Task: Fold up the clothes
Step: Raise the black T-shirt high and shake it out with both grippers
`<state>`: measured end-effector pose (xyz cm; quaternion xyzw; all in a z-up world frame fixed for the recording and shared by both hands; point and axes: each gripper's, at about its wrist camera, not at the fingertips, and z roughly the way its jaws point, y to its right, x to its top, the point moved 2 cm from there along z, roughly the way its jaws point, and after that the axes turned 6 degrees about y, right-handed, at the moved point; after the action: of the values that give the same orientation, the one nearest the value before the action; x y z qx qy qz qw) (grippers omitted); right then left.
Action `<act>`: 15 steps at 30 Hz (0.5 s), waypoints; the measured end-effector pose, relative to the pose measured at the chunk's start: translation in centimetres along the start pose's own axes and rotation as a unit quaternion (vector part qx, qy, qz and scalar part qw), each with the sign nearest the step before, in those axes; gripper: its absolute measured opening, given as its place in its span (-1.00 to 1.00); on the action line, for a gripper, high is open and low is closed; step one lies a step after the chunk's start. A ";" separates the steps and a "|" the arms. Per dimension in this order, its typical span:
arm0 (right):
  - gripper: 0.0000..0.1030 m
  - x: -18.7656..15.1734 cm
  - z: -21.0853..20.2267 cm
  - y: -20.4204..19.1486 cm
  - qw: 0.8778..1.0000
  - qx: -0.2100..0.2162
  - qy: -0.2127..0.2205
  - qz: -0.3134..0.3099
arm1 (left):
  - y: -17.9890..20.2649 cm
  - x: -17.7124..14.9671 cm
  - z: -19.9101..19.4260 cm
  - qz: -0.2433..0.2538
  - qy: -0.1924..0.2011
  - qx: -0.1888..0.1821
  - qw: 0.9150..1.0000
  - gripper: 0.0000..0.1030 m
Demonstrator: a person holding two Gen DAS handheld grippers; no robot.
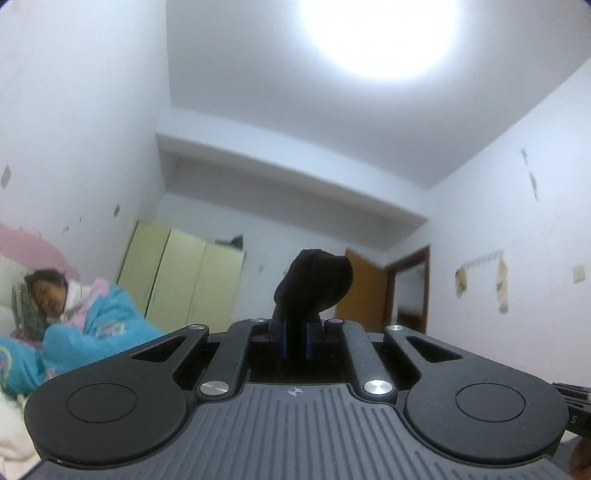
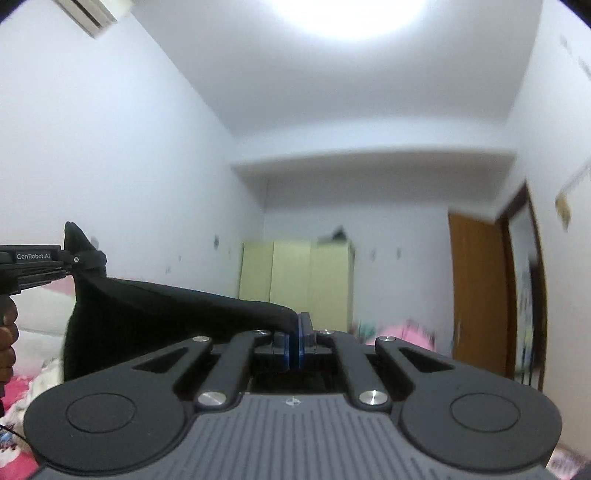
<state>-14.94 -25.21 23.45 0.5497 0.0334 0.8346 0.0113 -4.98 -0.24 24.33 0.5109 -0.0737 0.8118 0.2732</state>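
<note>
- Both grippers are raised and tilted upward toward the ceiling [image 1: 332, 122], and one black garment [image 2: 177, 306] is stretched between them, lifted clear of the bed [image 2: 22, 402].
- Left gripper [image 1: 295, 341]: its blue pads [image 1: 283, 339] are clamped on a fold of the black cloth, which bunches up in a dark lump just above the fingertips.
- Right gripper [image 2: 294, 341]: jaws pressed together on the other end of the garment — the cloth runs from the pads leftward in a taut band to the left gripper, seen side-on at the left edge of the right wrist view, with a point of fabric sticking up above it.
- Below that band the cloth hangs in a broad dark sheet; its lower edge is hidden behind the right gripper's body, so what kind of garment it is cannot be told.
- A hand [image 2: 7, 343] on the left gripper's handle is cut off by the left edge of the view.
- Background is blurred: a pale yellow wardrobe [image 2: 295, 280] against the far wall, a brown door [image 2: 476, 291] standing open to its right, an air conditioner [image 2: 88, 13] in the top left corner.
- A person [image 1: 77, 314] lies on the bed under a blue and pink blanket — at the left edge of the left wrist view, well apart from the garment.
</note>
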 end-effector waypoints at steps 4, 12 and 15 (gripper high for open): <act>-0.91 2.5 -1.5 -0.3 0.999 -0.004 0.049 -0.003 | 1.5 2.1 -1.0 0.012 0.021 -0.006 1.000 -0.86; -0.91 5.2 -4.1 -0.3 0.993 -0.008 0.121 -0.003 | 2.8 4.6 -2.1 0.024 0.048 -0.011 0.998 -0.85; -0.91 4.7 -3.9 -0.5 0.992 -0.014 0.127 -0.010 | 3.2 4.4 -2.0 0.038 0.050 -0.006 0.998 -0.86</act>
<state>-20.44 -24.67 26.19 0.4385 0.0283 0.8980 0.0232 -9.69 -0.45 27.75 0.4646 -0.0836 0.8458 0.2486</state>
